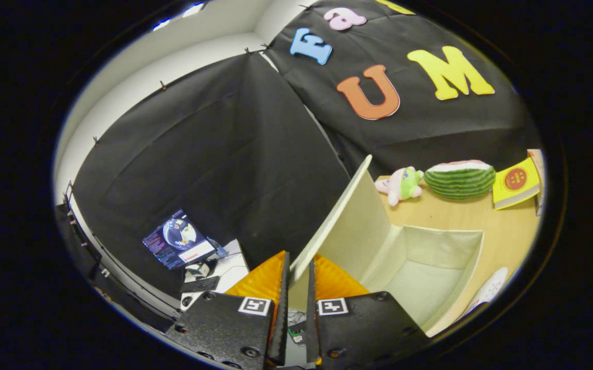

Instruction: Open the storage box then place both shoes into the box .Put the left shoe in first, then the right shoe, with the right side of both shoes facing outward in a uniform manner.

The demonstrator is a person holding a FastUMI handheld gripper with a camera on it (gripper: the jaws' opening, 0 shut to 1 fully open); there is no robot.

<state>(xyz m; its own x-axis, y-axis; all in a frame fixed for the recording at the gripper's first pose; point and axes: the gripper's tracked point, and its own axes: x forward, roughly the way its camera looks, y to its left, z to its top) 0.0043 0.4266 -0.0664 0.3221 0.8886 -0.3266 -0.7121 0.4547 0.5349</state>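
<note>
- Storage box (pixel 430 267) lid (pixel 335 218) stands raised, its edge pinched between both fingers of the gripper (pixel 296 270).
- The open box sits on the wooden table (pixel 507 231), just beyond the fingers.
- A plush toy (pixel 402 185), watermelon (pixel 460 179) and book (pixel 516 182) lie behind it.

Your gripper (pixel 297 267) is tilted in the view, its two fingers (pixel 263 280) drawn close together, pinching the edge of the lid (pixel 348 216).
</note>
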